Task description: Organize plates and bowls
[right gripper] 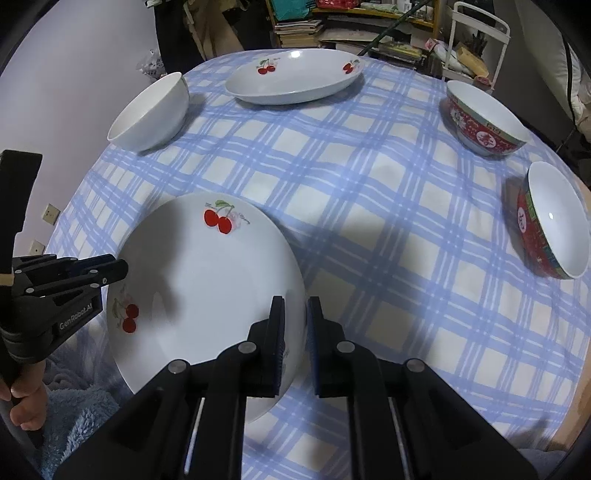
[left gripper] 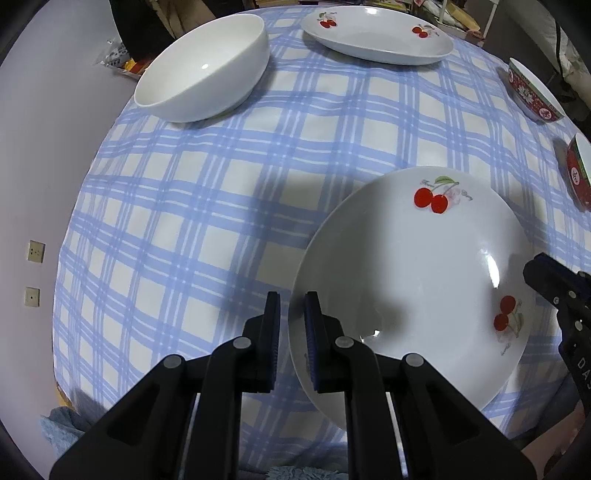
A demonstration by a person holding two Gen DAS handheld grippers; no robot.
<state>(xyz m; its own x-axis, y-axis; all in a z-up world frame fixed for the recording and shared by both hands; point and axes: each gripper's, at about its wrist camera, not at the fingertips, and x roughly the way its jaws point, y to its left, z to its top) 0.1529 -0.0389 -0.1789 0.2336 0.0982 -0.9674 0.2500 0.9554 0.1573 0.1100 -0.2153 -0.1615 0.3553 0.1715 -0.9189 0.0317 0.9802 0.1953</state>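
A white plate with red cherries [left gripper: 413,280] [right gripper: 207,280] lies at the near edge of the blue checked tablecloth [left gripper: 221,206]. My left gripper [left gripper: 292,295] is shut on its left rim, which runs between the two pads. On the opposite side, my right gripper [right gripper: 295,300] is shut on the right rim. Each gripper also shows at the border of the other's view: the right gripper [left gripper: 546,273] and the left gripper [right gripper: 110,269]. Whether the plate rests on the cloth or hangs just above it I cannot tell.
At the far left stands a plain white bowl [left gripper: 207,70] [right gripper: 151,114]. A second cherry plate [left gripper: 376,37] [right gripper: 295,79] sits at the back. Two red patterned bowls [right gripper: 484,118] [right gripper: 554,221] stand at the right. Shelves with clutter [right gripper: 369,26] rise behind the table.
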